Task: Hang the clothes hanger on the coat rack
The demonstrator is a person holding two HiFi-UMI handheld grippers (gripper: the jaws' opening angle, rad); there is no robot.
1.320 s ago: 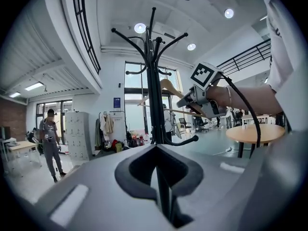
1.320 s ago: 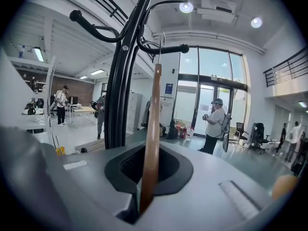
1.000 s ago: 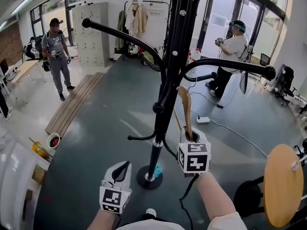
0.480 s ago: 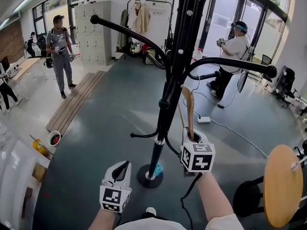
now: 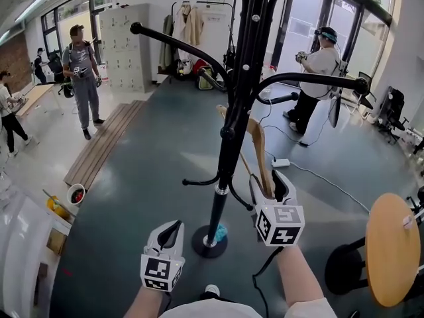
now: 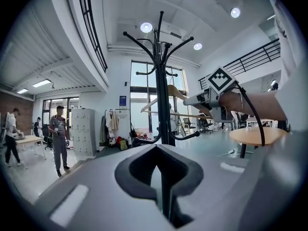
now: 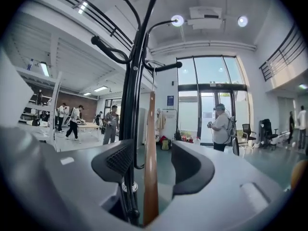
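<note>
A black coat rack [image 5: 229, 134] with curved arms stands right in front of me on a round base [image 5: 209, 242]. My right gripper [image 5: 269, 183] is shut on one arm of a wooden clothes hanger [image 5: 257, 148]. The hanger rises from the jaws and leans left, with its top close to the pole. In the right gripper view the hanger [image 7: 150, 148] stands between the pads just right of the rack pole [image 7: 130, 129]. My left gripper [image 5: 171, 232] hangs lower left of the base, shut and holding nothing. The left gripper view shows the rack [image 6: 162, 105] and the right gripper [image 6: 211, 97] ahead.
A round wooden stool [image 5: 391, 247] stands at the right. A power strip [image 5: 281, 163] and cable lie on the floor behind the rack. Wooden planks [image 5: 99, 148] lie to the left. People stand at the back left [image 5: 82, 78] and back right [image 5: 317, 71].
My right gripper has shifted slightly down and right, and the hanger now leans further left, its top nearer the pole. The left gripper has hardly moved.
</note>
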